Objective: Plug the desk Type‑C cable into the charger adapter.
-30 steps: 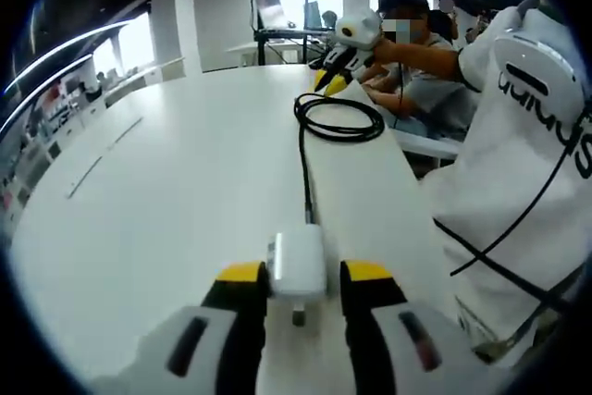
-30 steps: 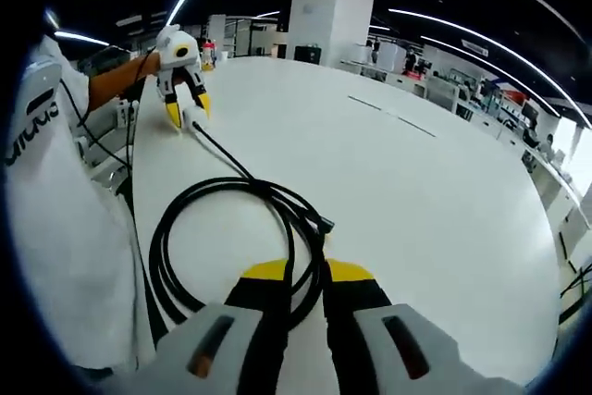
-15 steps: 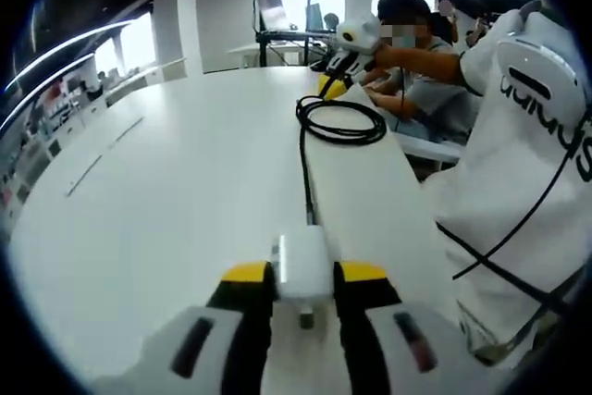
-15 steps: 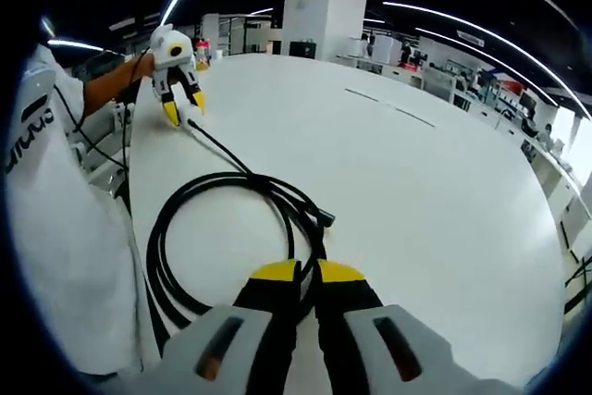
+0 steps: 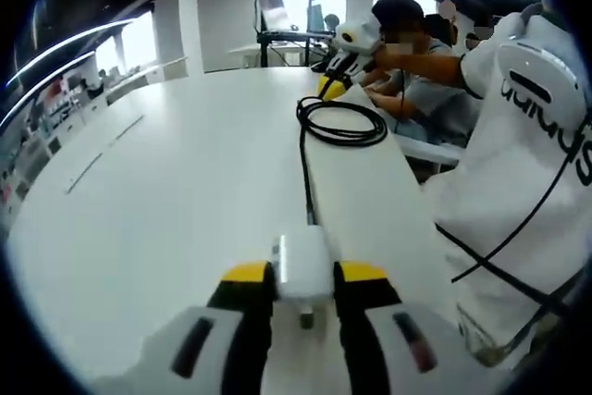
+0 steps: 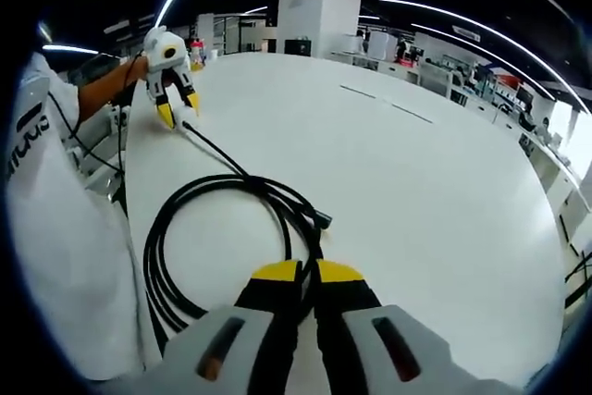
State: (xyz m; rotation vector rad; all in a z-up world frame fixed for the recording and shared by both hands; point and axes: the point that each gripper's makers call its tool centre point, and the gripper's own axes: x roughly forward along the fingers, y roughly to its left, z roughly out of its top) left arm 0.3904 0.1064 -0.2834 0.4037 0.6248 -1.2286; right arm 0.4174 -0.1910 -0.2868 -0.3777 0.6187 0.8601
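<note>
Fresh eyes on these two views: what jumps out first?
The black cable, coiled on the white table, with the right tool shut on a strand at the coil's near edge. In the left gripper view, the left tool is clamped on the white charger, from which a black lead runs to that coil.

table (image 6: 444, 201): wide bare white top from 12 to 3 o'clock, free passage | cable (image 6: 222, 228) coil blocks 9-11 o'clock by right gripper (image 6: 298, 273) | person's torso (image 5: 527, 164) crowds table edge at 3 o'clock, left gripper view
</note>
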